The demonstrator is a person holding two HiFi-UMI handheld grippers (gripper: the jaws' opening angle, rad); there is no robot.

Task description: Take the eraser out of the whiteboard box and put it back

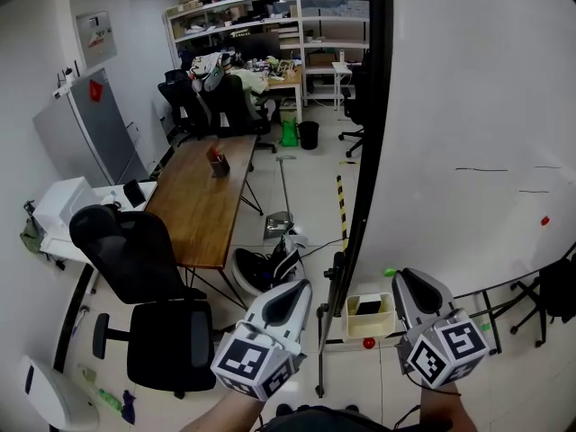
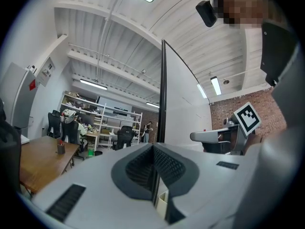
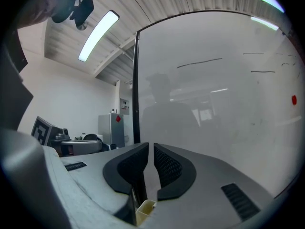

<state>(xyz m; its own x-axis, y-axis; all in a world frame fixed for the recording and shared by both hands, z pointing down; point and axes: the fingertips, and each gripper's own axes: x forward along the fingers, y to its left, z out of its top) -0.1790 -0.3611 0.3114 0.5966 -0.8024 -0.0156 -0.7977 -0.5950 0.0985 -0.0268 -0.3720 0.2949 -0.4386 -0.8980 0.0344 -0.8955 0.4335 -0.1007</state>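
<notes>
I am using two pale grey grippers, the left gripper (image 1: 299,288) and the right gripper (image 1: 402,279). Each is wearing black ribbed pads (image 3: 169,168) and a white cube (image 1: 447,349) with black square marks. Dark slots (image 3: 238,200) are showing on top.

The whiteboard (image 1: 468,106) is smooth, glossy white; the table (image 1: 202,201) matt brown wood — the whiteboard box (image 1: 371,328) pale plastic. The left gripper (image 1: 301,286) and right gripper (image 1: 403,277) have matt grey shells, ribbed black pads (image 3: 167,168).

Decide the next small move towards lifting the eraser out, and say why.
Probably ease the right gripper across until it is over the eraser. The eraser lies in the box at the foot of the whiteboard, close beside that gripper, whose jaws stand slightly apart with nothing between them.
</notes>
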